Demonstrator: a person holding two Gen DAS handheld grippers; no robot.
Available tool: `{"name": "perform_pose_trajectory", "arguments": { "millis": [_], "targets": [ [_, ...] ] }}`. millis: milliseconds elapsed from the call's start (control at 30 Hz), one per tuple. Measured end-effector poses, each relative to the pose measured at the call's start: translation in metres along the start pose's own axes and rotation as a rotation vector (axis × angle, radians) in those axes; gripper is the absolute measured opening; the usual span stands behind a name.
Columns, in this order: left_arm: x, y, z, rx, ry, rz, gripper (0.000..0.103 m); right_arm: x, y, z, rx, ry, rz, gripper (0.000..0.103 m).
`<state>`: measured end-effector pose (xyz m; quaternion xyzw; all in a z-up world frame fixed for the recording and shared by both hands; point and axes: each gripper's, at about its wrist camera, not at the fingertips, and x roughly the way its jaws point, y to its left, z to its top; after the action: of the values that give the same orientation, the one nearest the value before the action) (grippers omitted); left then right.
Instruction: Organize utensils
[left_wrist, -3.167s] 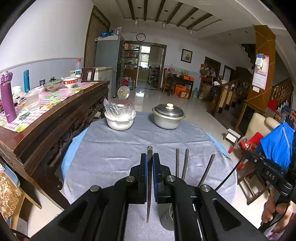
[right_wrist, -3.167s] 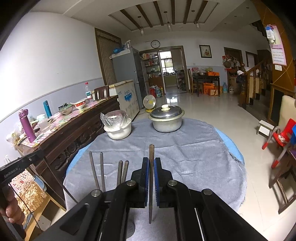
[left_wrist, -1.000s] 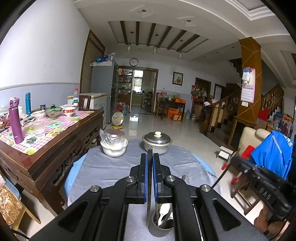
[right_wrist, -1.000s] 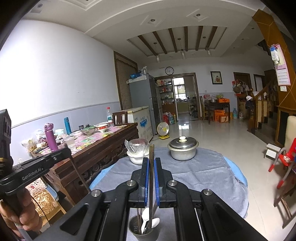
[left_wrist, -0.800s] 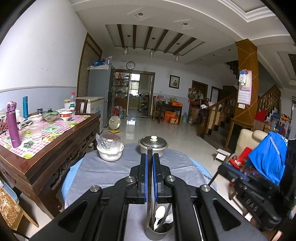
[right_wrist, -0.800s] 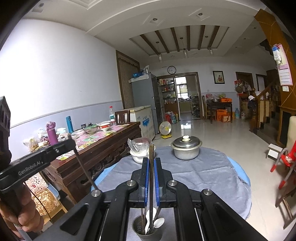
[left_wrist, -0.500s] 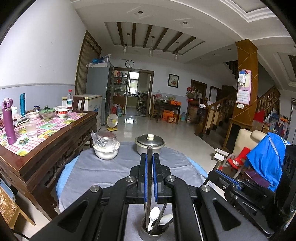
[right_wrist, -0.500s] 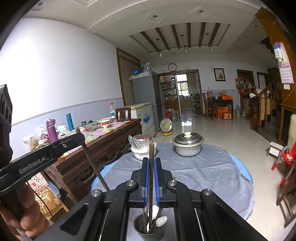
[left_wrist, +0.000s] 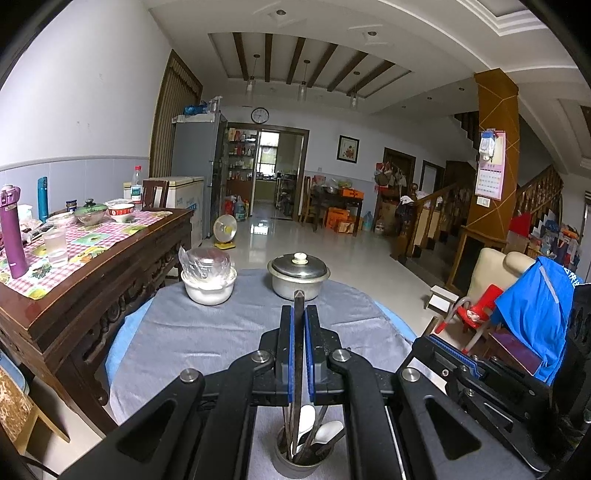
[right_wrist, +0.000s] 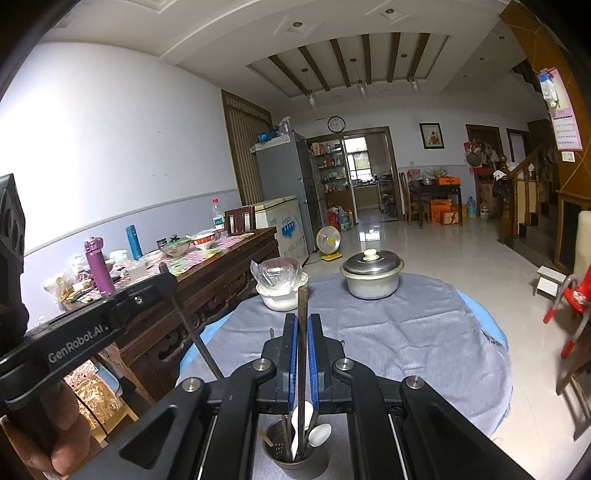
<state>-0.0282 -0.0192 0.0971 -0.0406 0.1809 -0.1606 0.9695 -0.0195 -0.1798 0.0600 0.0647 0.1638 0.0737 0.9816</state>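
**Down Over the Cup, One Chopstick in Each Grip**

Lies closer beneath both tongs than a second ago, and shows more fully: one metal utensil cup (left_wrist: 295, 466), standing on the grey cloth (left_wrist: 207, 339) directly under the jaws. Holds two white spoons (left_wrist: 306, 419) and several dark sticks, too bunched to count.

Left tongs (left_wrist: 298, 314): shut tight on one chopstick (left_wrist: 298, 297), blue pads pressed against its sides. Right tongs (right_wrist: 303, 321): likewise clamped on one chopstick (right_wrist: 303, 295). Two held in all, none seen loose on the cloth.

Runs along the fingers in each grip, upper end poking out past the tips, lower end reaching down toward the cup's mouth. From the right-wrist view, slants in toward the cup from the left tongs' side. Looks about level between the two hands; cannot tell which is nearer the rim.

Probably calls for a short straight drop, then a release.

Well beyond the tongs, at the cloth's far edge: one lidded pot (left_wrist: 298, 273) and one plastic-wrapped white bowl (left_wrist: 208, 284), side by side and apart.
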Motion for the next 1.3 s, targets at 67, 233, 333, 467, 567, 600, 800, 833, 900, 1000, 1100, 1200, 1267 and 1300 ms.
{"name": "perform_pose_trajectory", "arguments": {
  "millis": [67,233,333,467,567,600,800,833,900,1000,1100,1200,1267,1300],
  "targets": [
    [0.002,0.000,-0.001,-0.001,0.004,0.001,0.005,0.001,-0.001,-0.002,0.001,0.002,-0.002,0.006],
    [0.006,0.003,-0.003,-0.007,0.016,0.004,0.005,0.006,-0.005,-0.003,0.012,0.011,-0.003,0.006],
    [0.008,0.004,-0.004,-0.010,0.023,0.004,0.005,0.006,-0.005,-0.004,0.015,0.017,-0.002,0.006],
    [0.011,0.006,-0.004,-0.016,0.031,0.004,0.005,0.005,-0.006,-0.005,0.019,0.018,-0.001,0.006],
    [0.012,0.008,-0.005,-0.021,0.037,0.003,0.005,0.005,-0.005,-0.005,0.022,0.019,0.000,0.006],
    [0.012,0.009,-0.006,-0.022,0.038,0.004,0.005,0.007,-0.006,-0.005,0.023,0.021,0.001,0.006],
    [0.017,0.012,-0.010,-0.041,0.062,-0.002,0.005,0.010,-0.005,-0.009,0.032,0.036,0.006,0.006],
    [0.018,0.013,-0.010,-0.045,0.065,-0.004,0.005,0.011,-0.005,-0.009,0.033,0.037,0.006,0.006],
    [0.018,0.015,-0.012,-0.049,0.068,-0.005,0.005,0.012,-0.005,-0.010,0.032,0.038,0.006,0.006],
    [0.019,0.016,-0.013,-0.052,0.069,-0.006,0.005,0.013,-0.005,-0.010,0.034,0.041,0.008,0.006],
    [0.021,0.019,-0.015,-0.056,0.075,-0.007,0.005,0.015,-0.004,-0.013,0.032,0.046,0.007,0.006],
    [0.024,0.021,-0.017,-0.063,0.086,-0.010,0.005,0.018,-0.004,-0.015,0.033,0.052,0.008,0.006],
    [0.026,0.023,-0.018,-0.073,0.093,-0.015,0.005,0.018,-0.004,-0.016,0.033,0.055,0.008,0.006],
    [0.026,0.023,-0.018,-0.075,0.094,-0.015,0.005,0.019,-0.004,-0.017,0.034,0.058,0.009,0.006]
  ]
}}
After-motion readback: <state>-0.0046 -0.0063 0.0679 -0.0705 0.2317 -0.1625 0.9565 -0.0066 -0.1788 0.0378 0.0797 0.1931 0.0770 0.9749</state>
